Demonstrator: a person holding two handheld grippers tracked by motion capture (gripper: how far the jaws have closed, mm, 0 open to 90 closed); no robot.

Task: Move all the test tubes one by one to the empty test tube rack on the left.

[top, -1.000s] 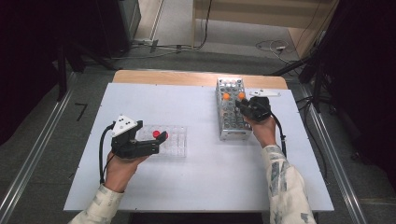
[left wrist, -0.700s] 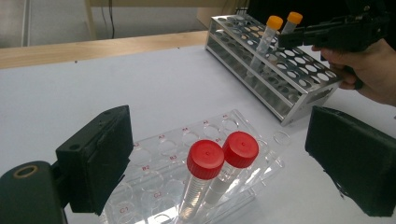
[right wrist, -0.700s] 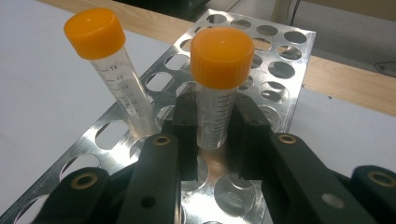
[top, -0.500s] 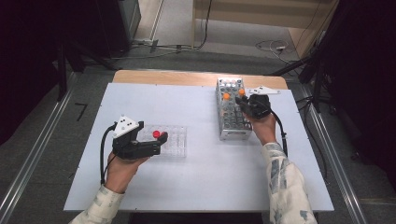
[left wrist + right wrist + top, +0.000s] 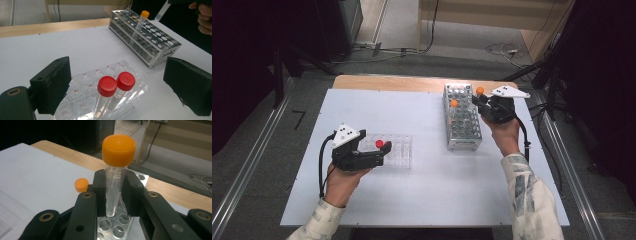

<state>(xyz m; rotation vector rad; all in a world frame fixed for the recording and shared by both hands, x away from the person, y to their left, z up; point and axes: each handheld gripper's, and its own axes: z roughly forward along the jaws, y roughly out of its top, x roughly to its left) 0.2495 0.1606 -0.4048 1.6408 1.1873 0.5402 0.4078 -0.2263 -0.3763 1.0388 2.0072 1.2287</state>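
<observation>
Orange-capped tube (image 5: pixel 115 173) clamped in the right tongs (image 5: pixel 115 195), its tip at a hole of the metal rack (image 5: pixel 463 125).
Right tongs (image 5: pixel 486 106) sit at the rack's 2 o'clock corner on the desk (image 5: pixel 437 200), closed on the tube; a second orange tube (image 5: pixel 454 104) stands in the rack. Left tongs (image 5: pixel 120 82) gape wide and empty around two red-capped tubes (image 5: pixel 107 86) in the clear rack (image 5: pixel 394 150) at 9 o'clock. Judged step: seating the tube; next comes lowering it straight, then releasing.
</observation>
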